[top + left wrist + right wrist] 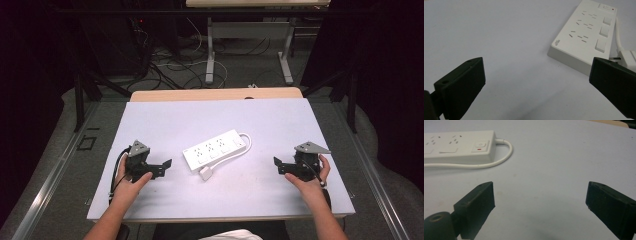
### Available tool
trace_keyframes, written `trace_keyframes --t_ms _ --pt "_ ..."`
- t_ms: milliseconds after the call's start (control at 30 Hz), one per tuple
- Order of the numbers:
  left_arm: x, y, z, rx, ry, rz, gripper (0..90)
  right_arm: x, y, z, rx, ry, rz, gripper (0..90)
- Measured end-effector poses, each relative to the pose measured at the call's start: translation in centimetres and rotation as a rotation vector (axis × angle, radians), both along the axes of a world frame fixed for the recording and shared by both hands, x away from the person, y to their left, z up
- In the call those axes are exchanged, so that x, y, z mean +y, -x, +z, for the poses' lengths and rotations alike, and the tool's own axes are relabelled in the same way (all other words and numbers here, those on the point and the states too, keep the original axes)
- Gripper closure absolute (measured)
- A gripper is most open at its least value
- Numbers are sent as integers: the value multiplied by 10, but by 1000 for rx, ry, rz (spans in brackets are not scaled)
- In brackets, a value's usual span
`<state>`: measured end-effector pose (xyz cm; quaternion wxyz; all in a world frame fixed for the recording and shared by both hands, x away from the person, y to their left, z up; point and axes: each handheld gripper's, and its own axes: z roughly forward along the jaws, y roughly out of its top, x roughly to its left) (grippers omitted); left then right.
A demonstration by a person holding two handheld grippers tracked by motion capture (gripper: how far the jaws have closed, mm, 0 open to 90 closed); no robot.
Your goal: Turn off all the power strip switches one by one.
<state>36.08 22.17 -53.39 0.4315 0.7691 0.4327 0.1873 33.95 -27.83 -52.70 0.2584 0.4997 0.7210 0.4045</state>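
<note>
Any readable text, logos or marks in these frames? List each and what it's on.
No text is legible.
Small dark print on the near corner of the power strip, by the sockets: too blurred to read.
Master switch at the strip's cable end: a faint round symbol and a red mark, no words.

power strip (pixel 456 145) – cut off at left edge | plug (pixel 627 57) – partly hidden behind tongs, cut off at right edge

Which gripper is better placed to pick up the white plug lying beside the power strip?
Probably the left gripper. The plug lies at the near end of the power strip, on the left gripper's side, and shows just past its open jaws. The right gripper, also open, is farther off and faces the switch end.
</note>
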Motion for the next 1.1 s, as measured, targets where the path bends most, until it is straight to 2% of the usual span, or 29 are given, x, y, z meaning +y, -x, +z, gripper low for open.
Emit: trace_keyframes --t_ms 67,100,200,267,400,433,467,567,667,733,867,1100 --pt "-1 0 0 9 -6 -10 3 6 1 0 13 1 6 77" --pt "-1 0 -1 1 -3 -5 3 9 2 0 11 2 15 77" --pt "-1 0 -1 9 2 -8 3 14 4 0 3 19 26 77" --pt "0 0 -1 16 -2 -18 3 20 3 1 -20 37 44 78" --pt "2 1 -1 19 6 -16 3 29 0 2 -34 65 58 80" --pt "2 2 -1 23 8 -9 3 32 -1 3 -25 65 46 99" --pt "2 4 -1 8 11 -1 3 33 -2 4 -16 67 52 124" --pt "3 6 0 14 13 1 3 37 -4 6 -8 62 63 145" --pt "3 7 0 1 14 11 3 43 -7 9 -6 67 80 159" --pt "4 8 0 14 9 13 3 48 -11 12 -13 82 96 197" --pt "5 8 0 13 7 17 3 52 -16 16 -8 72 126 252" --pt "5 9 0 0 14 25 3 69 -29 21 6 116 178 334"
